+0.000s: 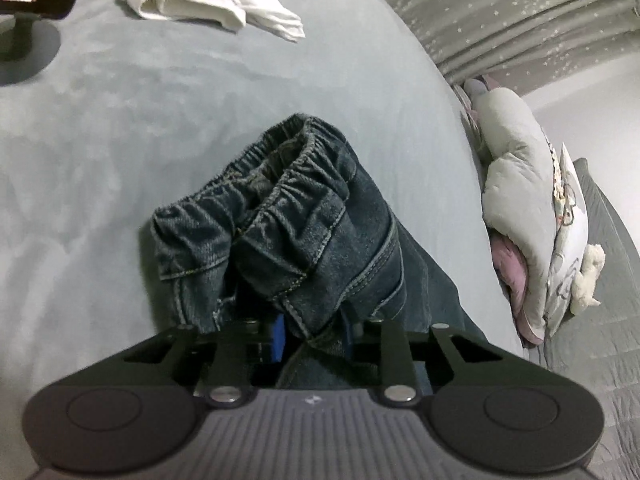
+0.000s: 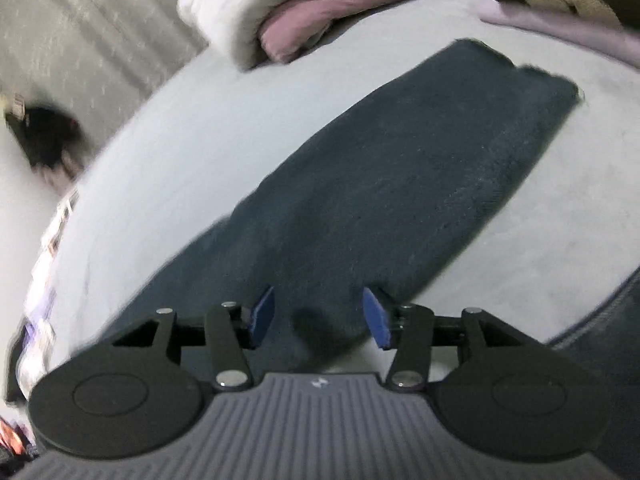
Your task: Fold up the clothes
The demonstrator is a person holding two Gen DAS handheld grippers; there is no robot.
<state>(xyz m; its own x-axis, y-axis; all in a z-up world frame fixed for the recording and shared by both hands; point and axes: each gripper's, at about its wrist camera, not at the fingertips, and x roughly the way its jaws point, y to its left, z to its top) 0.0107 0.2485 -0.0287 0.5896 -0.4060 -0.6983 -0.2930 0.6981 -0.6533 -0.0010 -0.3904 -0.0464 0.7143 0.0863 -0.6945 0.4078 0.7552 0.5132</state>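
While the left gripper (image 1: 316, 328) pinches the jeans (image 1: 288, 224) near their waistband, the right gripper (image 2: 318, 316) hangs spread over the legs; bed (image 1: 120, 120) beneath.

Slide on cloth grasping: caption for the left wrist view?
Left gripper pinches the elastic-waist jeans bunched on the grey bedspread, white clothes beyond.

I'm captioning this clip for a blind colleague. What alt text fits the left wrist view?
The left claw grips a bunched pair of dark blue jeans near their elastic waistband, over a grey bedspread. Crumpled white clothes lie at the far end, and pillows are piled on the right.
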